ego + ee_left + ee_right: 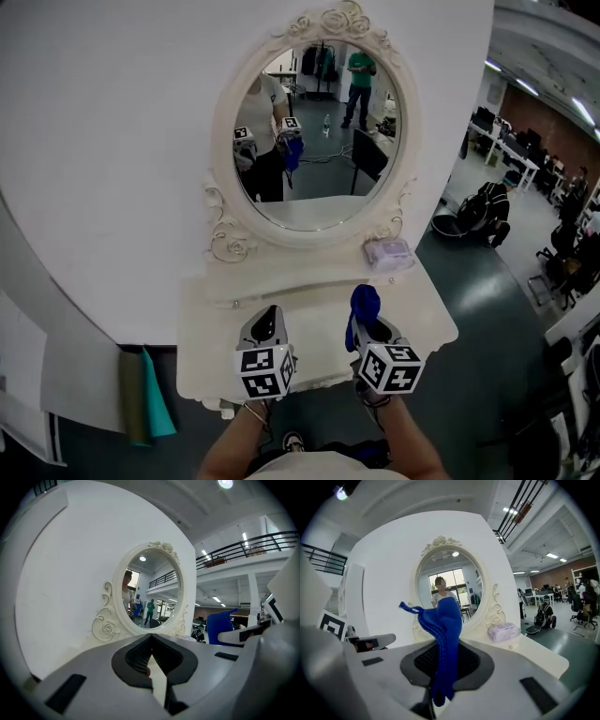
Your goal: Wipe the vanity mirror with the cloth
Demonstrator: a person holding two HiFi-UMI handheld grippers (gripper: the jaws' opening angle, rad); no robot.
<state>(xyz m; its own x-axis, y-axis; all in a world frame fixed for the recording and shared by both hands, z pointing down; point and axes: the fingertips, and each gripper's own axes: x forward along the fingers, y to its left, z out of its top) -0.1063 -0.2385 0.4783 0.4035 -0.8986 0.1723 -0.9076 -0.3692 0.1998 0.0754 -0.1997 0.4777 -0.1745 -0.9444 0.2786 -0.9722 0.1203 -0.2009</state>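
Blue knitted cloth (444, 620) clamped in my right claw (370, 328), left claw (151, 644) closed, empty — next, raise it onto the oval white-framed mirror (319, 141)

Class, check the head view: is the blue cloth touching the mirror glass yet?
No, the blue cloth is pinched in the right gripper over the vanity table, clear of the mirror glass.
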